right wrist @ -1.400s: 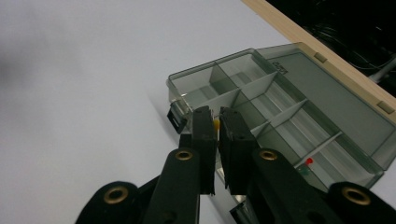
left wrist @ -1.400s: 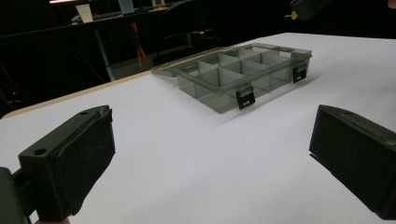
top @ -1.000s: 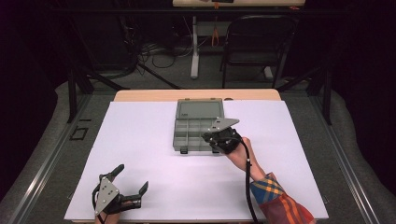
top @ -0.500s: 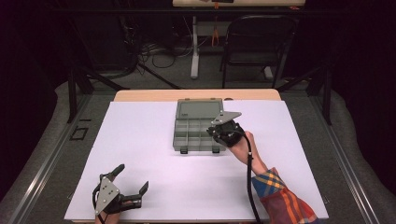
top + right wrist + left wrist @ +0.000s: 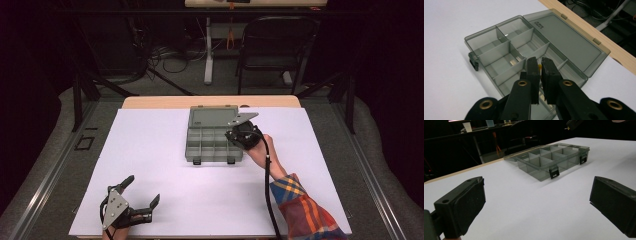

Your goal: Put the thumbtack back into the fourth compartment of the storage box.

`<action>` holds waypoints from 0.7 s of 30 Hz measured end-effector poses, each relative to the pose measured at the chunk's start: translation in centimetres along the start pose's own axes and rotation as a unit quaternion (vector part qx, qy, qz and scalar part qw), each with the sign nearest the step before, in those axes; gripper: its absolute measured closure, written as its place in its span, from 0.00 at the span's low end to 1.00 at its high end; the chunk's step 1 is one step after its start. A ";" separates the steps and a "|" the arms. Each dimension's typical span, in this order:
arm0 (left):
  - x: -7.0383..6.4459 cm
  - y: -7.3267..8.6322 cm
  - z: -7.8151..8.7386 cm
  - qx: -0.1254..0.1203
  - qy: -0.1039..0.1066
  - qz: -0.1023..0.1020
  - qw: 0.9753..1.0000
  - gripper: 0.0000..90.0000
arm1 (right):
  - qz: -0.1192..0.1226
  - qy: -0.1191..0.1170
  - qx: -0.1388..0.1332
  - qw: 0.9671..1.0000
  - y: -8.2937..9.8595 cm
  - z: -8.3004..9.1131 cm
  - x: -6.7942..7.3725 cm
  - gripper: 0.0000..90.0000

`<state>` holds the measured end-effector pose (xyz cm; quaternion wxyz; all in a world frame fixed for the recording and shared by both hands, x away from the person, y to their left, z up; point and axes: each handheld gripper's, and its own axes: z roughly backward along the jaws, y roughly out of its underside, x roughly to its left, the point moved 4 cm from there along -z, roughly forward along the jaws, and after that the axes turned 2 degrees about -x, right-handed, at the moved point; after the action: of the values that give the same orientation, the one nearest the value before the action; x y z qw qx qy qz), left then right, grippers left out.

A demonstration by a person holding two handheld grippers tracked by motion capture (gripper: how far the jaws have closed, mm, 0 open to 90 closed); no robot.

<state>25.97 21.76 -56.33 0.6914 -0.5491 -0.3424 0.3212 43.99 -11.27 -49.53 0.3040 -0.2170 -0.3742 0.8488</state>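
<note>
Right gripper [image 5: 540, 65], now moved over the box [image 5: 214, 135], pinches what seems a small yellow piece [image 5: 539, 66]; left gripper [image 5: 142, 197] rests wide open.

Lab, black curtains [image 5: 45, 60], floor cables [image 5: 165, 52]

The compartment box [image 5: 214, 144] lies open on the desk [image 5: 165, 150], toward the far middle, its lid [image 5: 212, 116] laid flat behind it against the far edge. The right hand-held gripper [image 5: 539, 66] hangs over the box's right end, a small piece [image 5: 539, 66] between its jaws. The left hand-held gripper [image 5: 142, 197] sits well apart from the box, at the desk's near left corner. A chair [image 5: 276, 47] stands on the floor behind the desk, beyond the box.
</note>
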 end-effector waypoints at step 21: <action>0.0 0.0 0.0 0.002 0.000 0.001 1.000 0.00 | -0.052 0.019 0.056 0.997 1.6 -4.3 -2.6 0.82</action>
<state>25.97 21.79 -56.35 0.6923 -0.5483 -0.3410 0.3222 47.88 -11.68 -53.06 0.3667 -0.1961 -0.3305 0.8473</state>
